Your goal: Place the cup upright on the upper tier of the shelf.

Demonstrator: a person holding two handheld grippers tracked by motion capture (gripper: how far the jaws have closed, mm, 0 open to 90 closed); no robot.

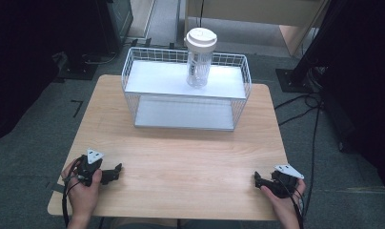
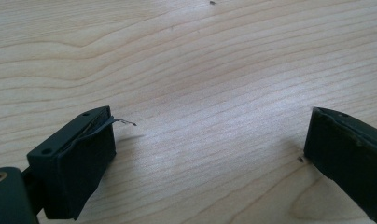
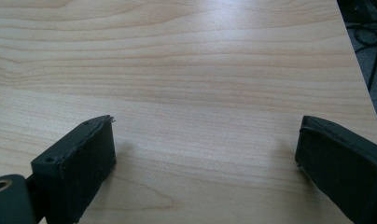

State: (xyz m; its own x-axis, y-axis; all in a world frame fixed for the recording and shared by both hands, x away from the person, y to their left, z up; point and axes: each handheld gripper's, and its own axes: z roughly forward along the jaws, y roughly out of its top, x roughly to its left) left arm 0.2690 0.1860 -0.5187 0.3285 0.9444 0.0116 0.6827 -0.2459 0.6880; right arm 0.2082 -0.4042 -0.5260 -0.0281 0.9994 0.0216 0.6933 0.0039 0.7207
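Both my tongs, left [image 1: 118,168] and right [image 1: 256,178], sit wide open and empty at the frame's bottom. That tall bottle [image 1: 198,59] up top on the basket [image 1: 133,71] looks tippy, so 1 sloppy grab could topple it.

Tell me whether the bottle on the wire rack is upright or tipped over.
Upright: the clear bottle stands on the wire rack's top shelf, its white lid uppermost.

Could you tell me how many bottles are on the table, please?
1. The bottle stands upright on the top shelf of the wire rack at the far side of the table. None looks hidden.
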